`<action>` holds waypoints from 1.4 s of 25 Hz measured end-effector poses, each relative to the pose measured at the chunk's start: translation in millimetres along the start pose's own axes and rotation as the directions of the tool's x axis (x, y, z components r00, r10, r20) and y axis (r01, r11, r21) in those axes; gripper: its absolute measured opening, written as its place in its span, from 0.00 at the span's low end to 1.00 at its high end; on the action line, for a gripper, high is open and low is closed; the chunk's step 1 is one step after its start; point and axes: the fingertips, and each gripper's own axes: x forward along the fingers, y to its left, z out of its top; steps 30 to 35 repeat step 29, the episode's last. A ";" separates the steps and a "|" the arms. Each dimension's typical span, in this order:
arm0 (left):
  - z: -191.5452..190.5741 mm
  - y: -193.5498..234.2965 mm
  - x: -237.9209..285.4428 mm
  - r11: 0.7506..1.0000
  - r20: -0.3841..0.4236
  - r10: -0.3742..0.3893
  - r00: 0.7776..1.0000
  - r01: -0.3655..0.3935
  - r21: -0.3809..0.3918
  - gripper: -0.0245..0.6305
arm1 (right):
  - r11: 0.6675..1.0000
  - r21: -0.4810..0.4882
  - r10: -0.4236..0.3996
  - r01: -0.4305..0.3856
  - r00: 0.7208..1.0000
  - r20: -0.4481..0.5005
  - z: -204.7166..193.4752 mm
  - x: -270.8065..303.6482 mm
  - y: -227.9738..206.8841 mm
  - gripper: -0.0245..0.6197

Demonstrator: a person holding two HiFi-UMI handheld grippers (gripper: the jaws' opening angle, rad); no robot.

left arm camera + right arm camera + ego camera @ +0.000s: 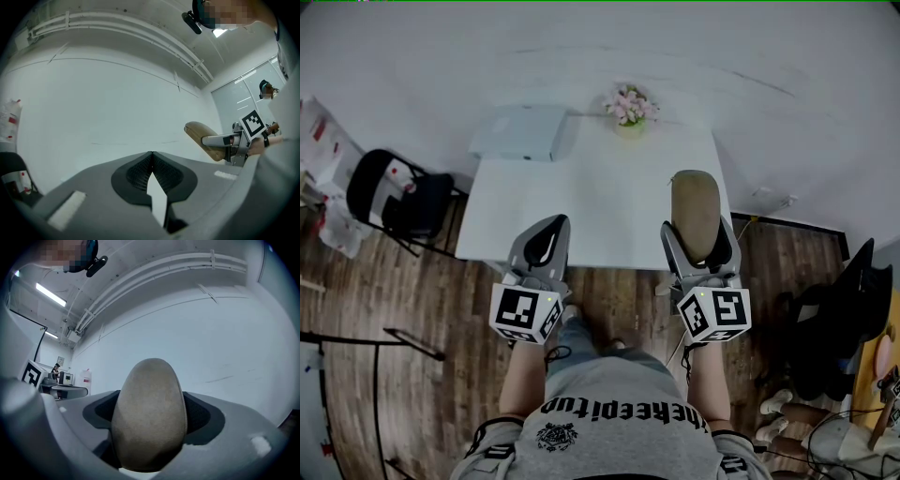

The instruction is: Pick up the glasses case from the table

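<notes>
Glasses case (695,211), tan and egg-shaped, sits pinched in the right gripper (697,234). In the head view it sticks out past the fingertips toward 12 o'clock, over the tabletop (600,206) at about its 4 o'clock part.

In the right gripper view the case (150,418) fills the middle. The grey fingers (220,427) press on it from both sides, and its rounded end points at a white wall (225,333). From the left gripper view the same case (206,140) shows at 3 o'clock, held in the air against the wall.

The left gripper (546,234) hovers at the tabletop's 7 o'clock edge, apart from the case. Its fingers (93,197) are pressed together, their tips meeting in one seam with nothing between them.

On the tabletop, a small pot of pink flowers (629,108) stands at the 12 o'clock edge. A pale flat box (522,132) lies at the 11 o'clock corner, overhanging the far edge. A black chair (394,197) stands on the wooden floor (412,309) off the 9 o'clock side.
</notes>
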 end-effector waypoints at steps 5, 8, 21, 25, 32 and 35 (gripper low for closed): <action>1.8 -6.6 0.7 1.000 0.000 -0.005 1.000 0.005 0.002 0.07 | 1.000 -0.023 0.008 -0.008 1.000 0.002 2.9 -5.1 -0.6 0.66; 2.4 -9.5 3.1 1.000 -0.001 -0.009 1.000 0.009 0.003 0.07 | 1.000 -0.026 0.009 -0.009 1.000 0.003 4.1 -5.5 -2.9 0.66; 2.4 -13.5 4.6 1.000 -0.003 -0.006 1.000 0.006 0.008 0.07 | 1.000 -0.017 0.001 0.000 1.000 0.016 4.0 -7.1 -9.4 0.66; 1.9 -14.5 5.3 1.000 -0.001 -0.008 1.000 0.008 0.008 0.07 | 1.000 -0.018 -0.001 0.001 1.000 0.016 3.3 -7.2 -10.4 0.66; 1.9 -16.1 8.0 1.000 -0.002 -0.008 1.000 0.008 0.008 0.07 | 1.000 -0.017 -0.002 0.003 1.000 0.013 2.7 -6.8 -13.8 0.66; 1.9 -16.1 8.0 1.000 -0.002 -0.008 1.000 0.008 0.008 0.07 | 1.000 -0.017 -0.002 0.003 1.000 0.013 2.7 -6.8 -13.8 0.66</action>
